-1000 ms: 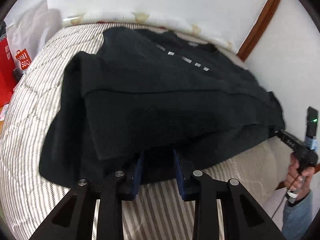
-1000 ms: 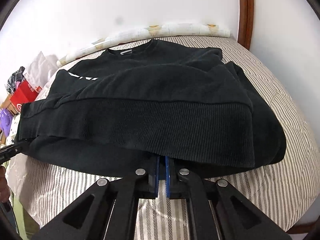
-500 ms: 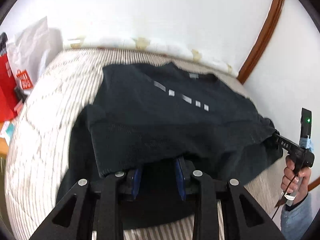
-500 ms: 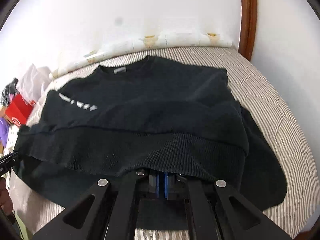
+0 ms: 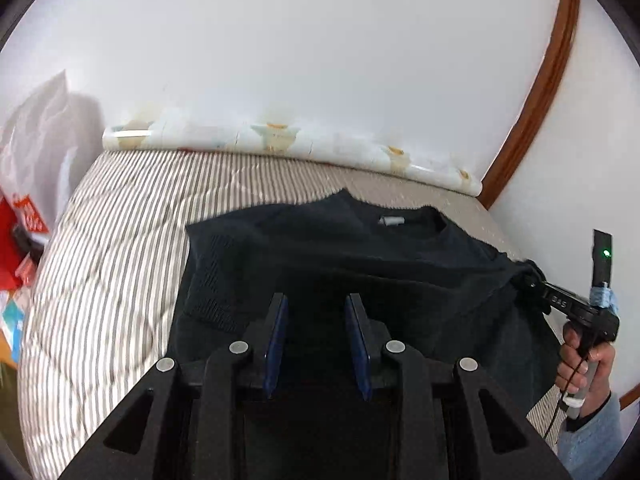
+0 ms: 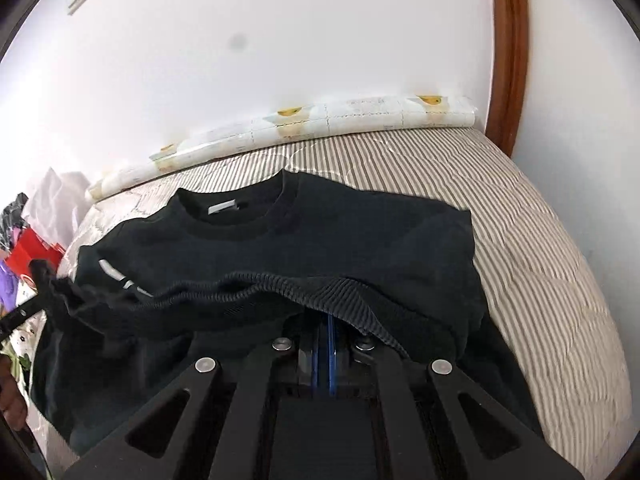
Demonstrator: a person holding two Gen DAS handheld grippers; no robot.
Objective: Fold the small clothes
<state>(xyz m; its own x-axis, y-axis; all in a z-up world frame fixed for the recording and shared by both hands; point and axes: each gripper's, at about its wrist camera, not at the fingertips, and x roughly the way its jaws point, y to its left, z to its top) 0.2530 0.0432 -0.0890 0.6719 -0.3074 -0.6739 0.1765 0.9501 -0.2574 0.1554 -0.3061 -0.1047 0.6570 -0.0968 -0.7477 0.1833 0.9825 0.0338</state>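
The ribbed hem of the black knitted sweatshirt (image 6: 360, 264) has been lifted from the near edge and carried up toward the collar over the last second, so the bottom-to-top fold is judged about halfway made. The hem is held at one end by the right tool (image 6: 323, 334), its jaws clamped shut on it, and at the other by the left tool (image 5: 316, 316), whose part-open jaws hold bunched cloth. The garment lies on a striped quilted bed (image 5: 112, 240) against a white wall (image 5: 320, 60), with a brown wooden door frame (image 6: 506, 60) at the corner.
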